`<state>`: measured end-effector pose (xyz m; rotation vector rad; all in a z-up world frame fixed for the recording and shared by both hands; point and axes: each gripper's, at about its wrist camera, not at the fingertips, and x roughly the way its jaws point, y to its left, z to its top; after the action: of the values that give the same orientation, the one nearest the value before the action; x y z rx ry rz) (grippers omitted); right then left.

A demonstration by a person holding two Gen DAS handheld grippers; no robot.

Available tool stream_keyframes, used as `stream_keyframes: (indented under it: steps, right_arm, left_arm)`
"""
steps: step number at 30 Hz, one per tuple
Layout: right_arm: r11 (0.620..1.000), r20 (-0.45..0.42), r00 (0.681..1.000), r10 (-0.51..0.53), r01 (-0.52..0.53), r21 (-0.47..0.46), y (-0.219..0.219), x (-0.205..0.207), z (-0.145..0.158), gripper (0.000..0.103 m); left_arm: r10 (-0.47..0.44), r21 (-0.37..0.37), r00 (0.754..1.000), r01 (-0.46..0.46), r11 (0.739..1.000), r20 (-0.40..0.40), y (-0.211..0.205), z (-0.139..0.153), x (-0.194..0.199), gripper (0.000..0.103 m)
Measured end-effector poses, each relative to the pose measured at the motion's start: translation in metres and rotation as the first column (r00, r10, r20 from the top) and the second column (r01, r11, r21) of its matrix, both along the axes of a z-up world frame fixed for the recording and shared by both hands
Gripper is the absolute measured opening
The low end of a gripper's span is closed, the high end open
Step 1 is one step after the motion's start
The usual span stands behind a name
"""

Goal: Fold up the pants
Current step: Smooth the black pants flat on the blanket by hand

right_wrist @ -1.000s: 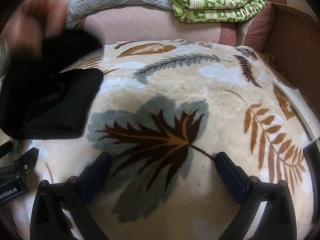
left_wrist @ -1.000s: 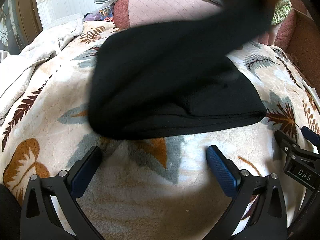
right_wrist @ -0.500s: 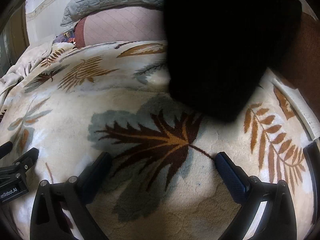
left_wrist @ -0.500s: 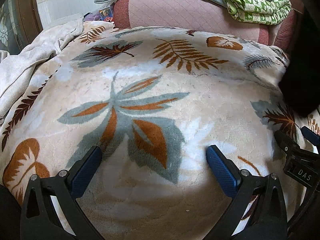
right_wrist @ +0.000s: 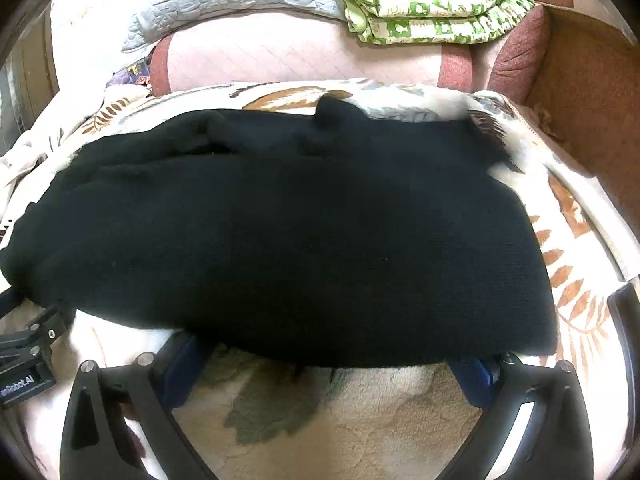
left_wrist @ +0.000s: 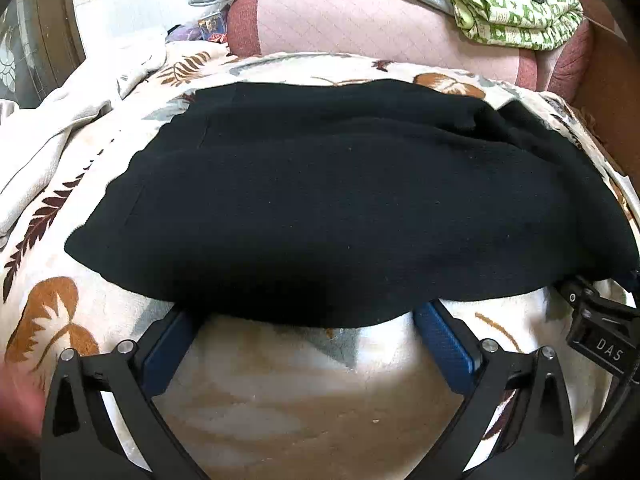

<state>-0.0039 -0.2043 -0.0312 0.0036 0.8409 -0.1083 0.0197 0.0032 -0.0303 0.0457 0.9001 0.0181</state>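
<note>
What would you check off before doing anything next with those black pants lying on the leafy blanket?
1. Black pants lie spread on the leaf-print blanket: ok.
2. Pants are flat: not ok, a bunched ridge runs along the far edge.
3. Left gripper is open, nothing held: ok.
4. Right gripper is open, nothing held: ok.
5. Fingertips are clear of the cloth: cannot tell, the near hem covers the tips in both views.
6. Waistband and leg ends can be told apart: cannot tell, the fabric is too dark.
</note>
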Motion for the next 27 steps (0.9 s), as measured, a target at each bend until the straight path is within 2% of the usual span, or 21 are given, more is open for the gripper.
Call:
stream_keyframes:
  steps: [8, 9, 10, 12, 14, 18, 20, 23, 26, 27]
  right_arm:
    - [1.000, -0.014, 1.000, -0.001, 0.001, -0.007, 0.000, 0.000, 0.000, 0.102]
    - [1.000, -0.036, 0.999, -0.002, 0.002, -0.010, 0.002, 0.001, 0.000, 0.102]
    - [1.000, -0.008, 1.000, -0.002, 0.002, -0.009, 0.002, 0.000, -0.001, 0.102]
    - [1.000, -0.031, 1.000, -0.002, 0.002, -0.011, 0.002, 0.001, 0.000, 0.102]
    - [1.000, -0.003, 1.000, -0.002, 0.002, -0.012, 0.002, 0.000, -0.002, 0.102]
    - [0.999, -0.029, 0.999, 0.041, -0.042, -0.005, 0.000, -0.003, 0.004, 0.102]
    - [0.998, -0.035, 0.997, 0.068, -0.068, -0.018, 0.000, -0.013, 0.012, 0.102]
    - [0.997, 0.029, 0.997, 0.070, -0.070, 0.018, 0.003, -0.037, 0.027, 0.103]
    - [0.997, 0.069, 0.995, 0.071, -0.073, 0.026, 0.007, -0.053, 0.042, 0.103]
    - [0.997, 0.096, 0.993, 0.074, -0.074, 0.004, 0.011, -0.057, 0.046, 0.103]
  left_arm:
    - [0.000, -0.001, 1.000, 0.000, 1.000, 0.000, 0.000, -0.001, -0.001, 0.103]
    - [0.000, 0.001, 1.000, 0.000, 1.000, 0.000, 0.000, 0.000, 0.000, 0.103]
    - [0.001, 0.002, 1.000, -0.001, 1.000, 0.000, 0.000, 0.001, 0.000, 0.103]
    - [0.000, 0.009, 1.000, 0.000, 1.000, -0.007, -0.001, 0.001, 0.000, 0.103]
    - [-0.010, 0.025, 1.000, 0.010, 1.000, -0.021, -0.003, 0.003, -0.001, 0.103]
    - [-0.059, 0.023, 0.997, 0.060, 0.998, -0.056, 0.001, 0.015, -0.011, 0.103]
    - [-0.056, 0.025, 0.998, 0.057, 0.998, -0.014, 0.005, 0.029, -0.025, 0.103]
    - [-0.076, 0.013, 0.996, 0.076, 0.997, 0.042, 0.010, 0.048, -0.042, 0.103]
    - [-0.073, -0.024, 0.997, 0.074, 0.997, 0.040, 0.017, 0.062, -0.047, 0.103]
    - [-0.066, -0.049, 0.997, 0.068, 0.997, 0.037, 0.020, 0.065, -0.047, 0.103]
